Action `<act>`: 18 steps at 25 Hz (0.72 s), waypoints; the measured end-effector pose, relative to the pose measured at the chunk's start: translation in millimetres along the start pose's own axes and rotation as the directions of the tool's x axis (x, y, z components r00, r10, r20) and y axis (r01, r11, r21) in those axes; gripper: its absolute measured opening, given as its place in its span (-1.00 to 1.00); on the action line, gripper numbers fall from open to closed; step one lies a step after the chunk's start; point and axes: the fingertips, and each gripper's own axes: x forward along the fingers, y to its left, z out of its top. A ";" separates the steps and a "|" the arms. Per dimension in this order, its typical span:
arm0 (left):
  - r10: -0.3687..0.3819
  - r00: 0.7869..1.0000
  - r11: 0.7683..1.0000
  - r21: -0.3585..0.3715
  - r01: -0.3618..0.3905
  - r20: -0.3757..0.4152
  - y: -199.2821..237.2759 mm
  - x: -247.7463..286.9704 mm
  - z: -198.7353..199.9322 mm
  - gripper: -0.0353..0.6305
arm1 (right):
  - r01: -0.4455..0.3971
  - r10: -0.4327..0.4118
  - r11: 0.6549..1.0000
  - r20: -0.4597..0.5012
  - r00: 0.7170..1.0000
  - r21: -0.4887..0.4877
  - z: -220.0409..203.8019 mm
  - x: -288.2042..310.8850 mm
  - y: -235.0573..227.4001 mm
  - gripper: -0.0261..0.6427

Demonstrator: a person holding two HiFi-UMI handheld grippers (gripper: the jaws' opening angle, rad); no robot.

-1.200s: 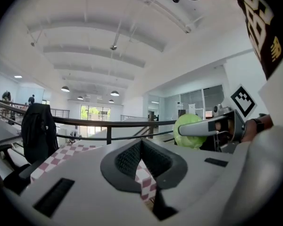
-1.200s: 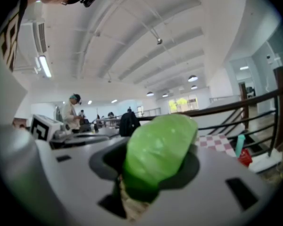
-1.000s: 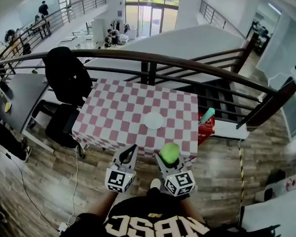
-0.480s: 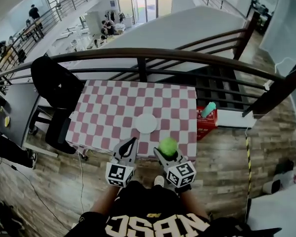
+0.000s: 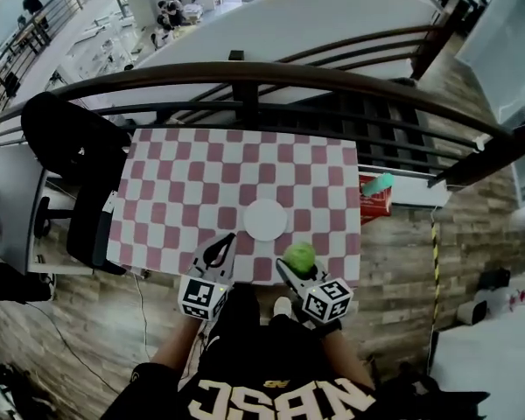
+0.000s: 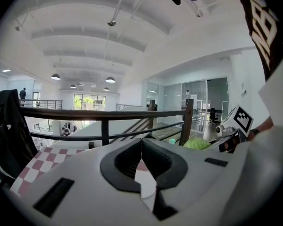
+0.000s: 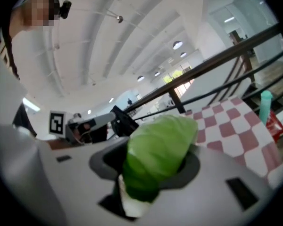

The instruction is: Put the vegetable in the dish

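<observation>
A green leafy vegetable (image 5: 300, 255) is clamped in my right gripper (image 5: 297, 265), which hovers over the near edge of the red-and-white checked table (image 5: 192, 191). In the right gripper view the vegetable (image 7: 159, 149) fills the space between the jaws. The white round dish (image 5: 265, 220) lies on the table just ahead and slightly left of the vegetable. My left gripper (image 5: 219, 250) is shut and empty, at the table's near edge, left of the dish; in its own view the jaws (image 6: 141, 147) meet.
A dark wooden railing (image 5: 245, 77) runs along the table's far side, with a stairwell beyond. A black office chair (image 5: 66, 147) stands at the table's left. A red box with a teal bottle (image 5: 378, 186) sits on the floor to the right.
The table and dish have come closer and lower in the head view as the person moved up to it. Both grippers now reach over the near table edge, the grip unchanged.
</observation>
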 end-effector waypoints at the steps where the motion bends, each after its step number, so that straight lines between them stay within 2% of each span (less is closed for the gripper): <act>1: -0.015 1.000 1.000 0.003 0.015 -0.007 8.6 6.8 -2.8 -0.83 | -0.002 0.002 1.000 -0.004 1.000 0.020 0.5 10.2 -2.7 -0.35; 6: -0.109 0.992 0.994 -0.006 0.109 -0.064 30.2 34.4 -20.1 -0.83 | -0.010 0.014 0.996 -0.051 0.999 0.085 -2.5 45.4 -17.0 -0.35; 12: -0.186 0.973 0.983 -0.019 0.185 -0.135 58.0 71.0 -38.8 -0.82 | -0.057 0.065 0.984 -0.043 0.997 0.171 11.2 88.4 -42.3 -0.35; 18: -0.275 0.938 0.960 -0.002 0.281 -0.209 68.2 101.4 -59.9 -0.80 | -0.124 0.143 0.957 -0.053 0.988 0.264 11.8 119.3 -59.2 -0.35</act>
